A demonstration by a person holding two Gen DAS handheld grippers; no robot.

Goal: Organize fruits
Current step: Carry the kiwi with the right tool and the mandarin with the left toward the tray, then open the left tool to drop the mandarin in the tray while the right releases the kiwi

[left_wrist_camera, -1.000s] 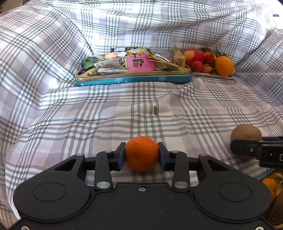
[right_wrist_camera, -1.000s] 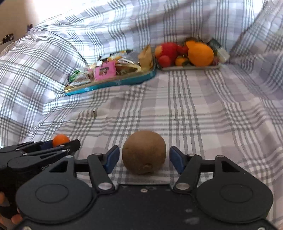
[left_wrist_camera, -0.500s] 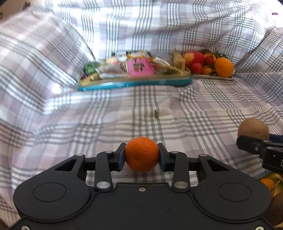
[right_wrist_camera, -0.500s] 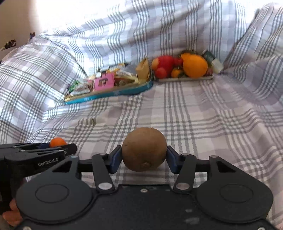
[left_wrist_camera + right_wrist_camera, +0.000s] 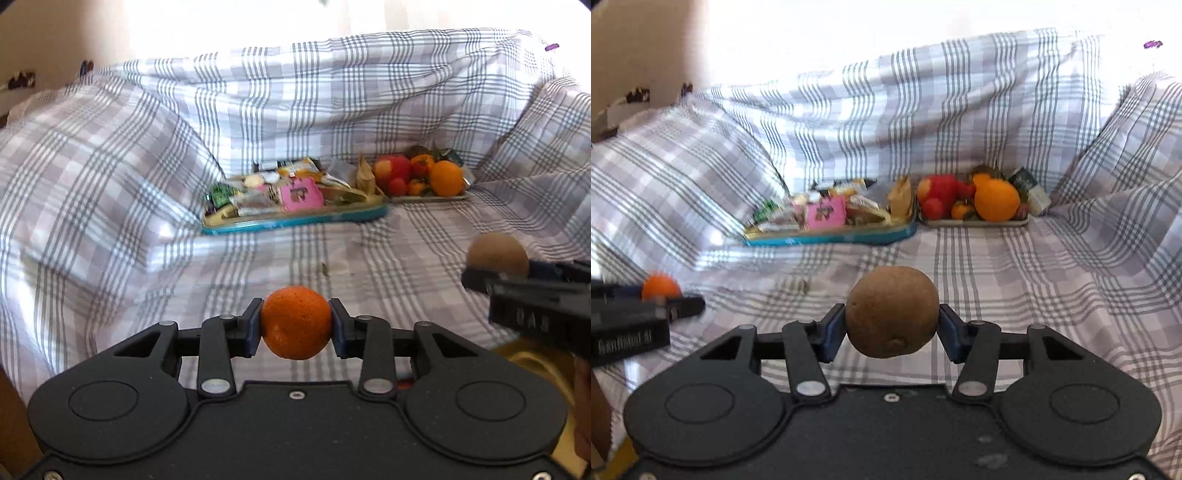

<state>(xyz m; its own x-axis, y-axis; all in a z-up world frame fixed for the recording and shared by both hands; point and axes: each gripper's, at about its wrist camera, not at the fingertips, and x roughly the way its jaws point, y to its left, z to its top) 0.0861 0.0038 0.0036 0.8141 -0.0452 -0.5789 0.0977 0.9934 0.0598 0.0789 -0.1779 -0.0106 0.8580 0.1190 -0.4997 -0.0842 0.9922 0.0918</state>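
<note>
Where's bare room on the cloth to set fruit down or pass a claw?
Free: the plaid cloth between the claws and both trays, bare but for a small scrap. Crowded: the teal snack tray heaped with packets, and the fruit tray beside it, nearly full. Folds rise on both sides.

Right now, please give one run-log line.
left claw: shut on tangerine | right claw: shut on kiwi | fruit tray: far, ahead

My left tool (image 5: 296,322) is clamped on a small orange fruit (image 5: 296,322), pointing downward and lifted. My right tool (image 5: 892,324), beside it, has just closed its jaws onto a brown round fruit (image 5: 892,312).
</note>
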